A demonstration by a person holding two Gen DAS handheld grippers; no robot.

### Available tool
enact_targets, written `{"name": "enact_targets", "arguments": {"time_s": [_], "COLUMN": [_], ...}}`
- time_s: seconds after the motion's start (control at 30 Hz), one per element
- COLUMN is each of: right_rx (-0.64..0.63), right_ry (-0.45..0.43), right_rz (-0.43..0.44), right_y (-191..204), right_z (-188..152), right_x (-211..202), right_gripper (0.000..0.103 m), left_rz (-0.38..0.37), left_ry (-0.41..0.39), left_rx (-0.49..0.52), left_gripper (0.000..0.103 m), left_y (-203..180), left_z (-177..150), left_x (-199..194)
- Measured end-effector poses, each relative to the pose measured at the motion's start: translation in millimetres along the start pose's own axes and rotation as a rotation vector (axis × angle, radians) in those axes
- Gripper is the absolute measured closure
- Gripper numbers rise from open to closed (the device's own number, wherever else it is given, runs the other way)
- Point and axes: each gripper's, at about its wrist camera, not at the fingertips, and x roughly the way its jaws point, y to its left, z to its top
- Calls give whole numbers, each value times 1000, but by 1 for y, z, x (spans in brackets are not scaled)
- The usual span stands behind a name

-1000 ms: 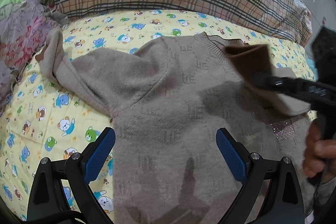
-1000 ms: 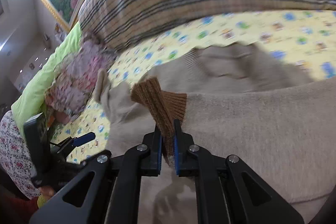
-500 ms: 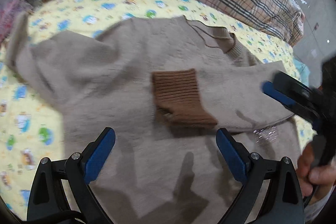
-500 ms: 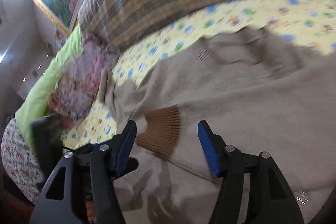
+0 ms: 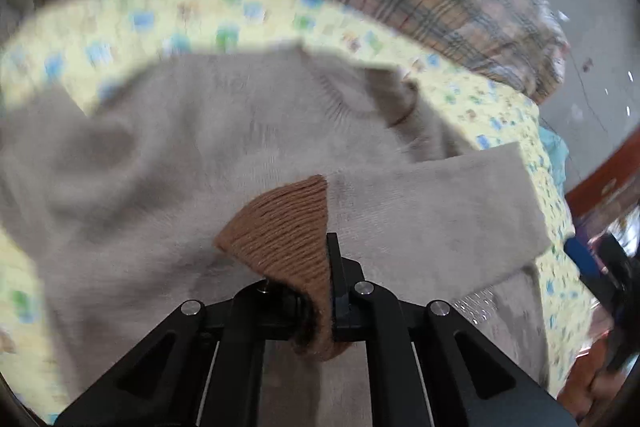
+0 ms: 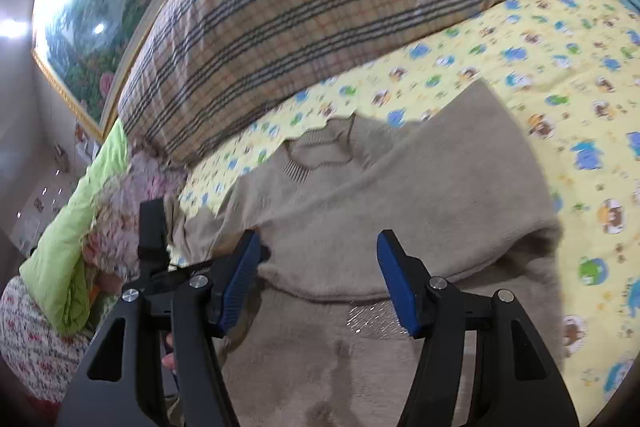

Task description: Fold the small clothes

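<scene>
My left gripper [image 5: 320, 291] has just clamped the brown ribbed cuff [image 5: 284, 227] that my right gripper [image 6: 316, 279] dropped; the right now hangs spread and empty. So the sleeve changes hands mid-fold. The beige knit sweater [image 6: 400, 195] lies flat on the cartoon-print sheet [image 6: 560, 67], sleeve [image 5: 432, 211] crossing its chest.

Right gripper [image 6: 318, 281], jaws apart, above beige sweater [image 6: 400, 195] on cartoon-print sheet [image 6: 560, 67].
</scene>
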Motion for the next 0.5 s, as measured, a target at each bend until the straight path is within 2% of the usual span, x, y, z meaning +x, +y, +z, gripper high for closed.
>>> {"name": "enact_targets", "arguments": {"time_s": [0.07, 0.13, 0.2, 0.27, 0.5], "right_rx": [-1, 3, 28, 59, 43], "right_ry": [-21, -42, -48, -28, 117], "right_rz": [-14, -59, -101, -127, -235], "right_y": [-6, -18, -33, -48, -69], "right_z": [5, 12, 18, 25, 46], "right_x": [-11, -19, -19, -9, 58], "right_gripper": [41, 40, 38, 38, 38], "left_rz": [63, 137, 176, 169, 185], "left_ry": [-113, -149, -112, -78, -71], "left_rx": [33, 45, 16, -17, 13], "left_gripper": [97, 97, 97, 97, 96], "left_y": [9, 26, 51, 65, 63], "left_z": [0, 1, 2, -2, -14], "left_x": [-43, -57, -51, -43, -34]}}
